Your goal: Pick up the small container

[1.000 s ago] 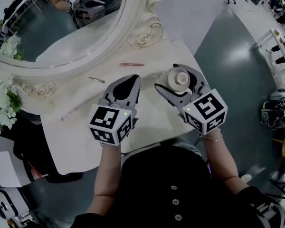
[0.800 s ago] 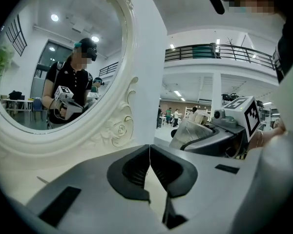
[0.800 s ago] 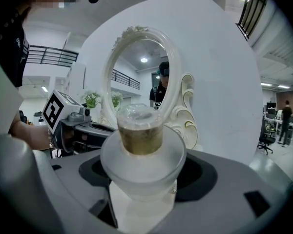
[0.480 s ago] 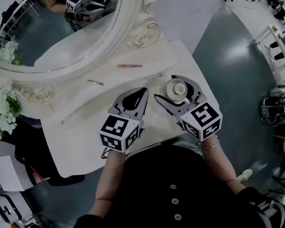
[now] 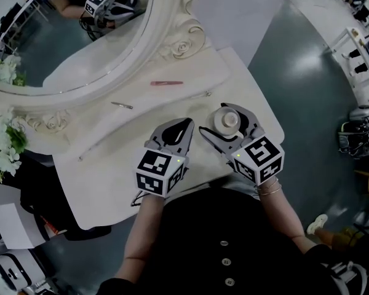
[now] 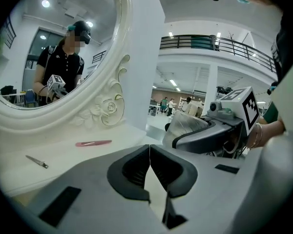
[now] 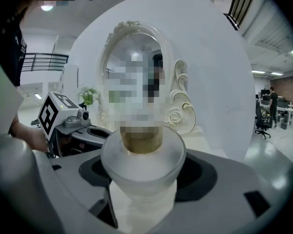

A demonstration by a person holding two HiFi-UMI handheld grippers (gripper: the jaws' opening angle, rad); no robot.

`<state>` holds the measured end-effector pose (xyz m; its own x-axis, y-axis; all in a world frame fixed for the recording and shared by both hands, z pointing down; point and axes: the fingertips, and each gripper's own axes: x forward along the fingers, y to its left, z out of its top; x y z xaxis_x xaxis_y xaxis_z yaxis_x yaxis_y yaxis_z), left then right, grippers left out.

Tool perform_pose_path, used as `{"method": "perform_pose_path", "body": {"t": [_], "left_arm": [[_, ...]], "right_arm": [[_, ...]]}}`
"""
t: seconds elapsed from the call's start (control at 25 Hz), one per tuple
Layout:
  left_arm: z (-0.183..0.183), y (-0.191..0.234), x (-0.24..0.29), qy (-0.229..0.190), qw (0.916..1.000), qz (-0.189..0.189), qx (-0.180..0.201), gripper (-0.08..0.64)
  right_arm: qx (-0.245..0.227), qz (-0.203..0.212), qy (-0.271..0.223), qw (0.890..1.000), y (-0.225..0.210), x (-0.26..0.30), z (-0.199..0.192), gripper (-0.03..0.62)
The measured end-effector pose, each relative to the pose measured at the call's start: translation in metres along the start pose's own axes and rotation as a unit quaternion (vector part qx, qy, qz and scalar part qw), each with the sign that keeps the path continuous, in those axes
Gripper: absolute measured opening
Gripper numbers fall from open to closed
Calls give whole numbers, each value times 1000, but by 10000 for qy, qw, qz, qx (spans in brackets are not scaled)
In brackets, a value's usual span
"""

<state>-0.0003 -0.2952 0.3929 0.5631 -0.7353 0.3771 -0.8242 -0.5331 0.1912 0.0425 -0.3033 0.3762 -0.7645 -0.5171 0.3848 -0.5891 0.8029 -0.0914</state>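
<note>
The small container (image 5: 226, 120) is a frosted white jar with a gold-toned neck (image 7: 142, 160). My right gripper (image 5: 221, 119) is shut on it over the white vanity table (image 5: 111, 165), near the table's right front corner. In the right gripper view the jar fills the gap between the jaws of my right gripper (image 7: 144, 179). Whether the jar touches the table I cannot tell. My left gripper (image 5: 187, 124) is just left of it, shut and empty; its jaws meet in the left gripper view (image 6: 149, 150).
An ornate white mirror frame (image 5: 178, 42) rises at the back of the table. A pink stick (image 5: 166, 83), a small metal tool (image 5: 122, 105) and a thin rod (image 5: 95, 146) lie on the tabletop. White flowers (image 5: 3, 143) stand at the left. The table's edge (image 5: 272, 125) is close on the right.
My right gripper has drawn back towards the person with the jar in it. The left gripper has shifted right, closer to the right one.
</note>
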Motion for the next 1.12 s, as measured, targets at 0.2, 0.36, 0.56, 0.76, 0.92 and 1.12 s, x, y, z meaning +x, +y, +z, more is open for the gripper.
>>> {"method": "perform_pose_path", "body": {"t": [0.2, 0.36, 0.56, 0.76, 0.92, 1.12], "left_arm": [[-7, 2, -1, 90, 9999, 51, -59, 14], [-8, 0, 1, 119, 9999, 13, -83, 14], [-10, -2, 2, 147, 9997, -53, -177, 14], [-11, -3, 4, 162, 9996, -106, -212, 14], [-13, -3, 5, 206, 9995, -129, -223, 14], [-17, -4, 5, 243, 9992, -162, -258, 14]], "right_arm": [[44, 18, 18, 10000, 2, 1, -4, 341], [46, 22, 51, 10000, 3, 1, -6, 341], [66, 22, 75, 9999, 2, 2, -9, 341], [90, -31, 74, 9999, 0, 2, -11, 341], [117, -73, 57, 9999, -1, 2, -12, 341], [105, -87, 105, 9999, 0, 3, -13, 341]]}}
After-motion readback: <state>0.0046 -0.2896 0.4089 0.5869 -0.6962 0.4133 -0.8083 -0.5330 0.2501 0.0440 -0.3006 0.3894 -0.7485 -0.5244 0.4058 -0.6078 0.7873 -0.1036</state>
